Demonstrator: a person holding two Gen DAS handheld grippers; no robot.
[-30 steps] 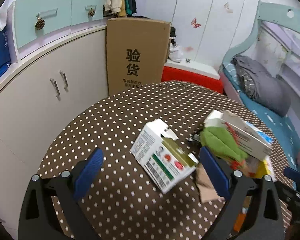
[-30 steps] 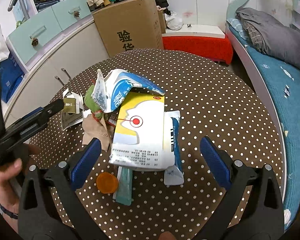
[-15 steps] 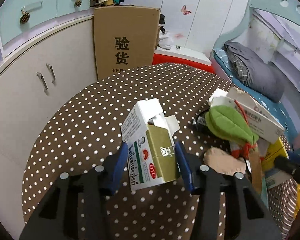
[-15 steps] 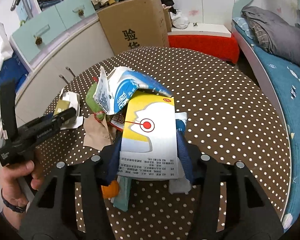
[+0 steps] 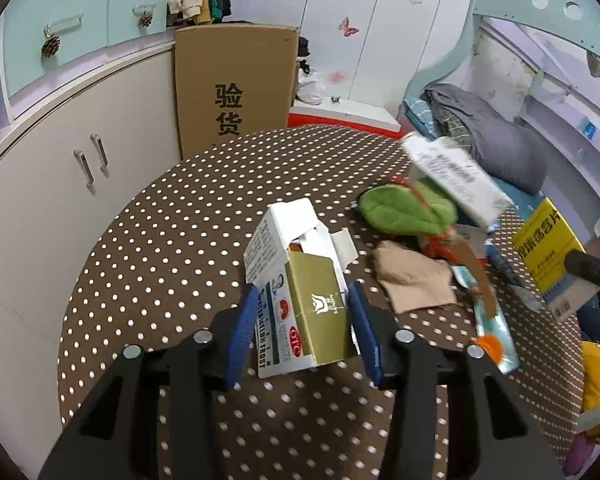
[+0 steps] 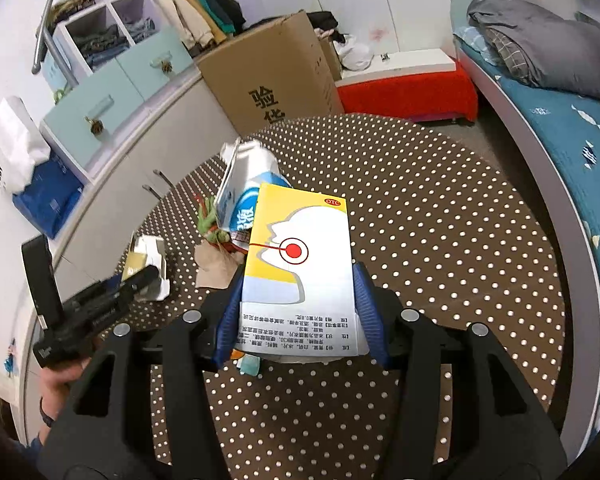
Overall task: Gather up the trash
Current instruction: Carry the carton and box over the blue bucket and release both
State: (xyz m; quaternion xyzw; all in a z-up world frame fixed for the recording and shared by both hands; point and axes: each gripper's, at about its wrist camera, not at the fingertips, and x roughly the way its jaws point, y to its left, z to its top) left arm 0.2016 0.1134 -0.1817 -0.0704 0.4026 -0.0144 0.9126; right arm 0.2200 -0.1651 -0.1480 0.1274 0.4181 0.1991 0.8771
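Your left tongs point(image 5: 302, 322) grip the torn white-and-green carton point(image 5: 298, 300); your right tongs point(image 6: 298, 312) grip the yellow box point(image 6: 298, 264), which hides the litter behind it.

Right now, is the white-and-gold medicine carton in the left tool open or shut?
Open: the white-and-gold medicine carton has its top flaps up, exposing the inside.

Brown, white-dotted surface point(image 5: 172, 248); white-and-olive carton point(image 5: 300, 300) between blue pads point(image 5: 242, 320); yellow-white box point(image 6: 298, 264) with red target; green pouch point(image 5: 404, 210); tan cloth point(image 5: 412, 276).
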